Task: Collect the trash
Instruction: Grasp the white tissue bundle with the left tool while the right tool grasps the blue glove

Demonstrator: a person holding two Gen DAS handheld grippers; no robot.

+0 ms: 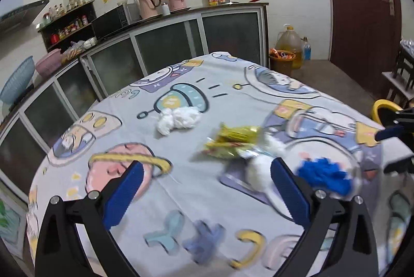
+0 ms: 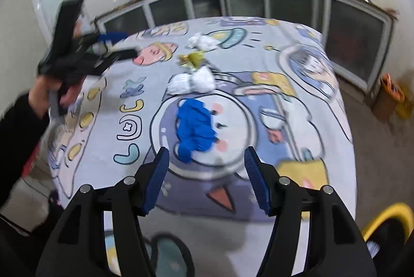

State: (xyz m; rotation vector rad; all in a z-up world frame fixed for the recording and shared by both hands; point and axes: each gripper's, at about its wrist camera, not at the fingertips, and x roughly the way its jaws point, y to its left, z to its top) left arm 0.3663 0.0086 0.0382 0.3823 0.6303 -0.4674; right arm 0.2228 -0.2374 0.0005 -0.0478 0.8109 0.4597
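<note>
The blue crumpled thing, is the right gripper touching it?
Apart. The right wrist view shows the right gripper open, tablecloth visible between its fingertips and the blue crumpled thing.

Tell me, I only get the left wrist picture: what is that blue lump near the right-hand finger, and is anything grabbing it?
Observer: The right wrist view shows a crumpled blue glove lying free on the tablecloth, just ahead of the open right gripper.
Operator: Where does the rubbish go?
Observer: Probably a yellow-rimmed bin, beside the table at that view's lower right.
Operator: Who holds the left gripper?
Observer: A bare hand in a black sleeve grips its handle, up over the table's left edge.
</note>
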